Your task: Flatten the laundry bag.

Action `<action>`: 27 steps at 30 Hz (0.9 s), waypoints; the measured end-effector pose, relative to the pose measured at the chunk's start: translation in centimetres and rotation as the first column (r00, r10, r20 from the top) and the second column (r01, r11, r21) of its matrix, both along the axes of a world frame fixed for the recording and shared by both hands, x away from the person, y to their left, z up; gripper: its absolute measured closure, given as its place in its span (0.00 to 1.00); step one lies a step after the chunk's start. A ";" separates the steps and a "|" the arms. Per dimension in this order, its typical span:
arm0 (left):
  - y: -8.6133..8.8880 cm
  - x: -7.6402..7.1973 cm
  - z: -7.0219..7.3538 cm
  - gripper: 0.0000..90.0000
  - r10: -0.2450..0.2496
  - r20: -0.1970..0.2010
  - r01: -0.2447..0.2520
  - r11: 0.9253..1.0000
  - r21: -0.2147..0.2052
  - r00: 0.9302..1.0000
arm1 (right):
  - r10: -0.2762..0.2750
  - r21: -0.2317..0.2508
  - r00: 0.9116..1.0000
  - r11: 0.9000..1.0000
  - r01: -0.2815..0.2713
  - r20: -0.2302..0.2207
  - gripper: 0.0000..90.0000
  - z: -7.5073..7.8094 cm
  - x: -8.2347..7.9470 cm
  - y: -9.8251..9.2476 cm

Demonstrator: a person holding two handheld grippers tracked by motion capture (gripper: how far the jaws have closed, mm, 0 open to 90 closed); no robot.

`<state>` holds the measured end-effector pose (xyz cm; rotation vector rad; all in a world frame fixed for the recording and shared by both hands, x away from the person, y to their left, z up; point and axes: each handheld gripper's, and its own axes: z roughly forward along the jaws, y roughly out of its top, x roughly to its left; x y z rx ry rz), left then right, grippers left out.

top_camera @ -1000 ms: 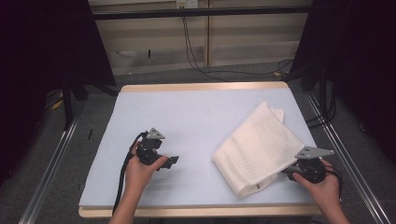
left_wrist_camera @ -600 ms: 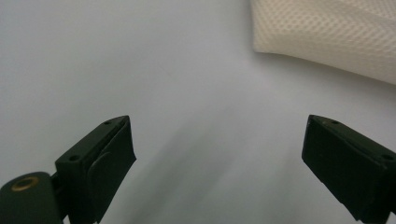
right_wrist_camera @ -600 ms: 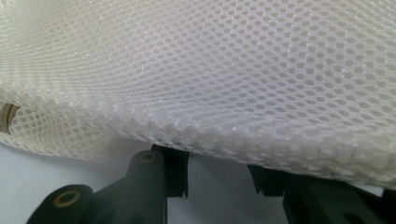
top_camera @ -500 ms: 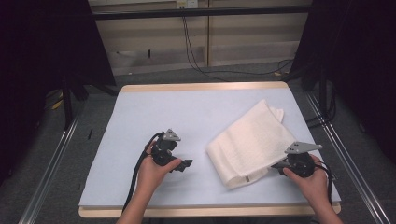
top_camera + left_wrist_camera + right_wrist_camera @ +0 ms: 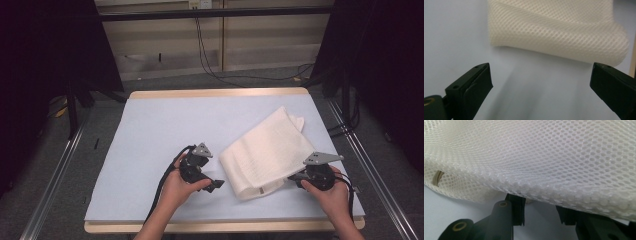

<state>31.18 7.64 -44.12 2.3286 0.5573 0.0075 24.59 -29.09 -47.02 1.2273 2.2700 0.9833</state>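
From the high view, the folded white mesh cloth (image 5: 267, 152) is lying on the right half of the table (image 5: 150, 130). Its long axis runs on a diagonal, from the near end close to the table's middle up to the far right. The far end comes to a bunched tip, and the near end is the wide folded edge. My left gripper (image 5: 216, 185) is just beside that near edge, pointing right at it and not touching. My right gripper (image 5: 294, 176) sits at the cloth's near right edge, and its tips disappear under the fabric there.

In the left gripper view, both jaws are spread wide and have just been opening, with nothing but bare table between them. The cloth (image 5: 556, 30) lies across the top of the picture, a little ahead of the tips, with its rolled fold facing me.

In the right gripper view, the mesh cloth (image 5: 544, 157) drapes right over the jaws. The jaws stand partly apart and have just been closing a bit. Their tips are hidden under the fabric, so honestly I can't tell whether they're pinching the cloth. There's a small loop or tag (image 5: 438, 178) inside the mesh at the left.
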 end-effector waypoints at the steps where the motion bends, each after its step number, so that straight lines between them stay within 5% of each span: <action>1: -0.2 -0.1 0.0 0.04 -0.009 0.002 0.009 1.000 -0.001 1.000 | 0.000 0.004 1.000 1.000 0.000 -0.003 0.69 0.0 -0.1 0.1; 11: -2.8 -1.0 0.9 0.04 -0.102 0.004 0.102 0.995 -0.013 0.995 | -0.014 0.023 1.000 1.000 0.014 -0.009 0.66 0.1 -0.2 0.3; 18: -5.0 -1.8 1.6 0.04 -0.122 0.014 0.122 0.992 -0.008 0.992 | -0.021 0.044 1.000 0.999 0.021 -0.010 0.64 0.0 -0.2 0.2; 27: -7.1 -2.4 0.8 0.06 -0.154 0.037 0.152 0.987 0.057 0.987 | -0.031 0.078 0.999 0.996 0.031 -0.013 0.61 0.1 -0.3 -0.1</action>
